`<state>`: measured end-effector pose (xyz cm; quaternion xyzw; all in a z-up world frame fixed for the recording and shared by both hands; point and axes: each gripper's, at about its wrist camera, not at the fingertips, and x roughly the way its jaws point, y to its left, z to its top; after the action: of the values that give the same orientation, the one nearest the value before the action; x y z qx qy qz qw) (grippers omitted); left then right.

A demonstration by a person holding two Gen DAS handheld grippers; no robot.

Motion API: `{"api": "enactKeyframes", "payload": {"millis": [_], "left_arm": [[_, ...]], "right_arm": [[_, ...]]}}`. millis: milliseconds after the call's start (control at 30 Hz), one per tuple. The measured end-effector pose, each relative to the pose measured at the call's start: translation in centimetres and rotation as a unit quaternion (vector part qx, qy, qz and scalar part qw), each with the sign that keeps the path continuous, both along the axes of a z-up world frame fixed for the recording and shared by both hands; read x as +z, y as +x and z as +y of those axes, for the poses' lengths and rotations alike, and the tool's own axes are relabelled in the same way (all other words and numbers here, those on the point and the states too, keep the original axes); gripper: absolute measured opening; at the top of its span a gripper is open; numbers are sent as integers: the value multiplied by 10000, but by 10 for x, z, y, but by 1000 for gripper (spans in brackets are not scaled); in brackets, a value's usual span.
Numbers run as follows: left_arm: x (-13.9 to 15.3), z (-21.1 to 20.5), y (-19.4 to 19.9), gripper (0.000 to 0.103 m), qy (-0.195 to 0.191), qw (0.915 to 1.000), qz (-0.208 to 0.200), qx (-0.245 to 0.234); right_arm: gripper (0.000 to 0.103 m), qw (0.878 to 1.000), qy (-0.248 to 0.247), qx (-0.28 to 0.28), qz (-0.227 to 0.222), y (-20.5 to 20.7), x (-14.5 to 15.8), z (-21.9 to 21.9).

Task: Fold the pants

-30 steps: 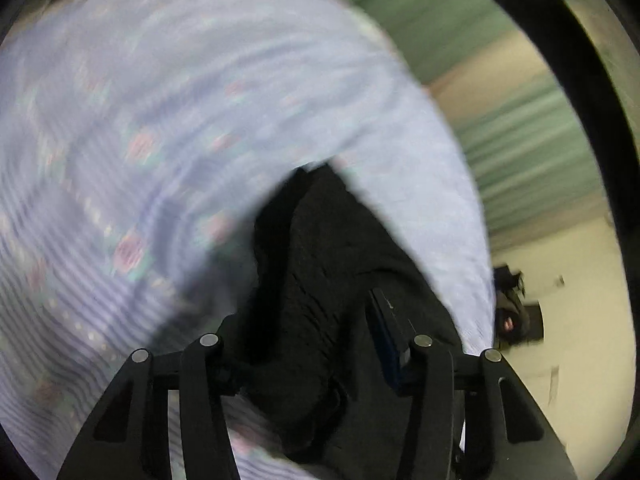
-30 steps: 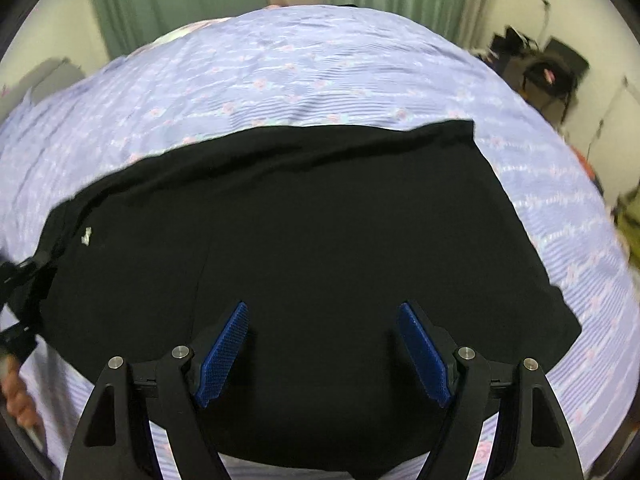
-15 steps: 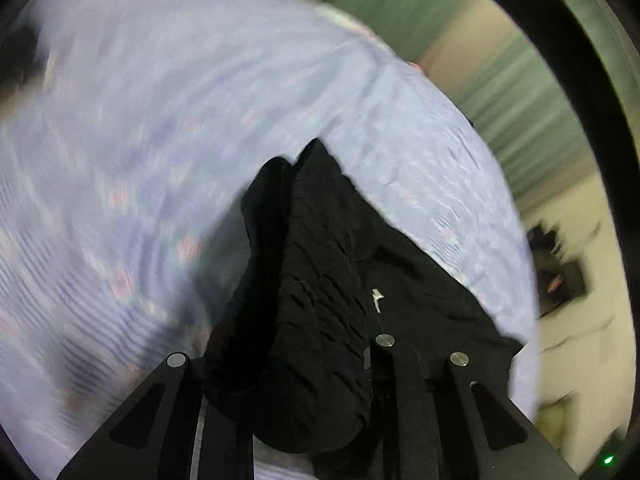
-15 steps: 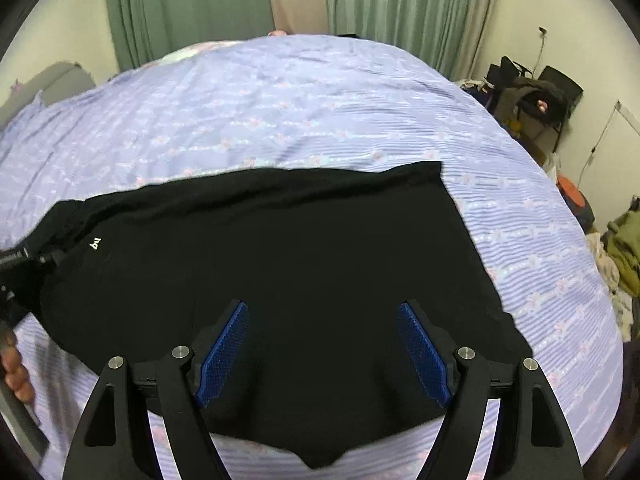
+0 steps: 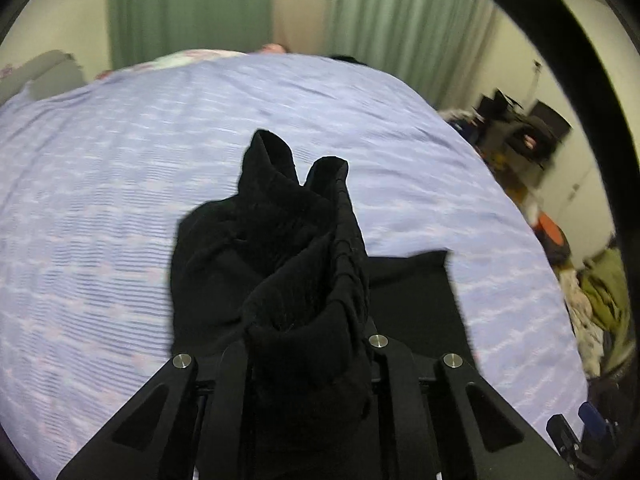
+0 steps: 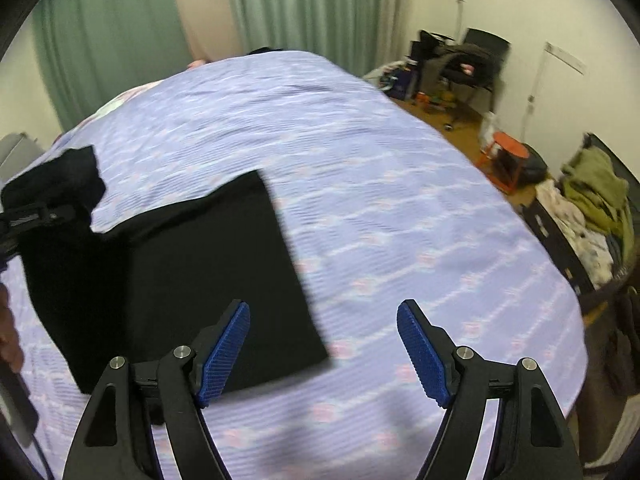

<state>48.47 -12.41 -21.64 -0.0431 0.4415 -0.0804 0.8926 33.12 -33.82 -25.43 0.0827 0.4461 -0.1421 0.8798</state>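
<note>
Lavender bedspread [image 6: 360,200] before green curtains [image 6: 280,4]

Black pants [image 6: 208,264], one end lifted, bunched

Black pants [image 6: 208,264], lilac striped floral bedsheet [image 6: 380,208], green curtains [image 6: 300,4].

Your left gripper's pads are buried in the bunched pants [image 5: 304,300]; the bedsheet [image 5: 100,208] pattern blurs at left; lower frame edges crop both grippers.
</note>
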Motion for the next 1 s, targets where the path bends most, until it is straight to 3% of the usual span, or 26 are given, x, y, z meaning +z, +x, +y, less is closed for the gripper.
{"api": "enactKeyframes", "payload": {"millis": [167,267,300,333,367,433,467,567,667,867,933,1000], "left_arm": [[-14,-71,17,17,-54,9981,395,-459],[-29,-94,23,24,171,9928,985,-667],[-32,-95,22,31,95,9905,1164,-732],[-29,-93,18,47,-44,9898,1193,-776],[-22,-88,10,54,-206,9903,1116,-797],[1,-70,-9,80,-476,9924,738,-859],[11,-62,-18,82,-537,9926,572,-922],[25,-38,-35,83,-490,9935,318,-980],[22,-7,-45,83,-208,9951,386,-883],[-23,66,-55,83,-146,9926,1202,57],[-37,82,-61,83,-255,9890,1418,333],[-44,90,-67,83,-379,9865,1512,502]], "right_arm": [[76,9997,-7,-258,32,-11,-2,-41],[76,9992,50,-380,82,-17,-5,-58],[76,9991,90,-406,79,-18,-5,-63],[76,9990,122,-418,68,-19,-5,-65],[76,9990,165,-408,38,-20,-4,-67],[76,9991,227,-355,-26,-20,-1,-67],[76,9992,252,-305,-43,-19,-1,-65],[76,9993,354,-48,-79,-9,-2,-53],[76,9980,538,330,-106,8,-6,-36],[75,9890,1027,1059,126,57,-41,-5],[63,9852,1168,1218,312,76,-57,1],[58,9819,1282,1300,503,95,-73,5]]}}
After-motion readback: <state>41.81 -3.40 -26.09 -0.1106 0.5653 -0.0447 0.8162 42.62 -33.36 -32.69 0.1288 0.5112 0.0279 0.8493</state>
